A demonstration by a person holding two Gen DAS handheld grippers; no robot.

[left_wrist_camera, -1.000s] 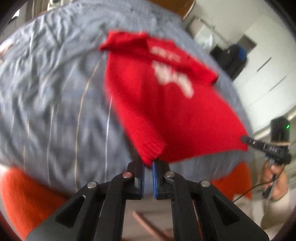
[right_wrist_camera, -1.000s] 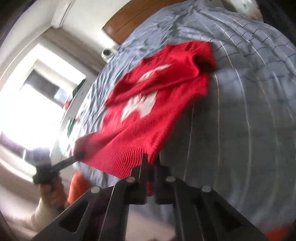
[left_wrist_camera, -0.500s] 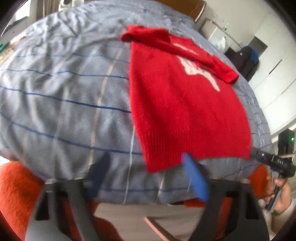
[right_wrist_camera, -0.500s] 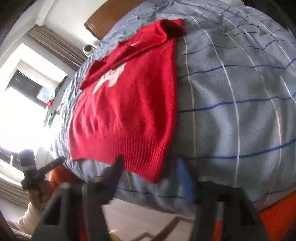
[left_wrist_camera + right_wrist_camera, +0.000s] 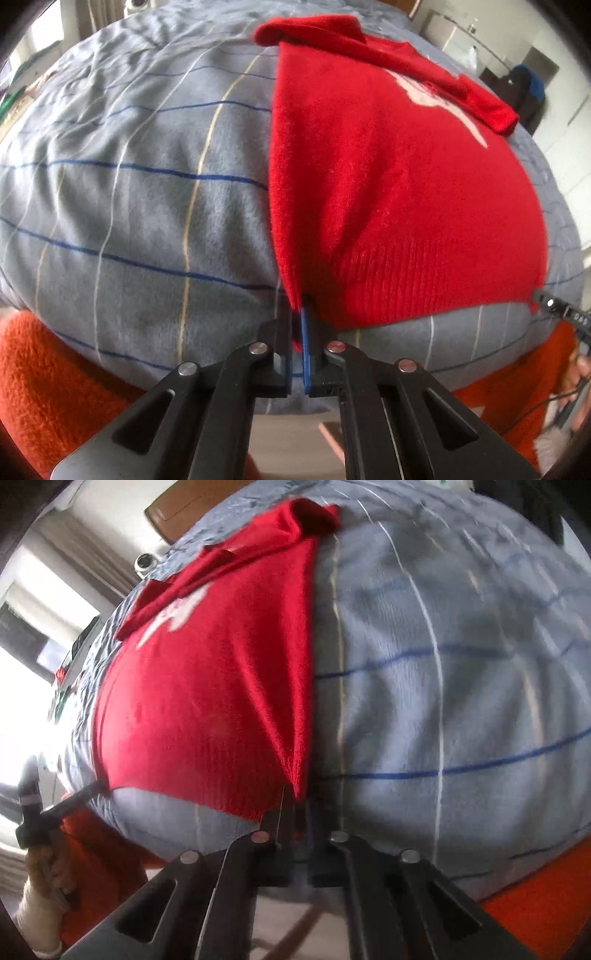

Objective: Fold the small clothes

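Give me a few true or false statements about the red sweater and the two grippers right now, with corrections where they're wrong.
1. The left gripper pinches a hem corner of the red sweater. True.
2. The right gripper is wide open, away from the sweater. False: it is shut on the other hem corner.
3. The sweater lies on a grey checked blanket. True.
4. The sweater is plain red. False: it bears a white design.
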